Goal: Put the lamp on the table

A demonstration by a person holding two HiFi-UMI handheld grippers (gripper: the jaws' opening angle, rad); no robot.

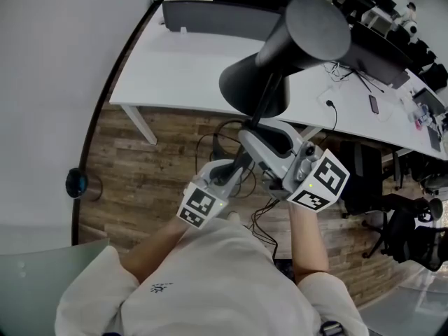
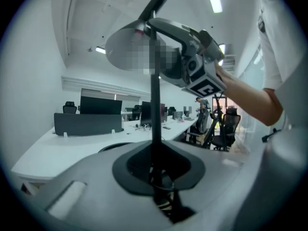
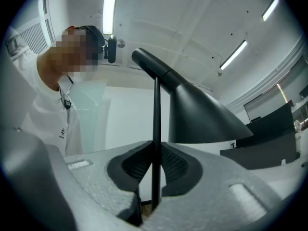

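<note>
A black lamp with a big cone shade (image 1: 280, 54) and a thin stem (image 1: 260, 107) hangs in the air over the wood floor, just before the white table (image 1: 175, 68). My right gripper (image 1: 269, 145) is shut on the stem (image 3: 156, 129) below the shade (image 3: 202, 114). My left gripper (image 1: 234, 170) is shut on the stem (image 2: 156, 124) lower down, with a cord bunched in its jaws. In the left gripper view the right gripper (image 2: 192, 61) shows higher on the stem. The lamp's base is hidden.
A grey divider panel (image 1: 210, 16) stands at the table's far edge. Monitors, cables and a phone (image 1: 374, 103) lie on the desks to the right. Black office chairs (image 1: 413, 222) stand at the right. Cables trail on the floor (image 1: 224, 135). A blue round object (image 1: 77, 183) sits at the left.
</note>
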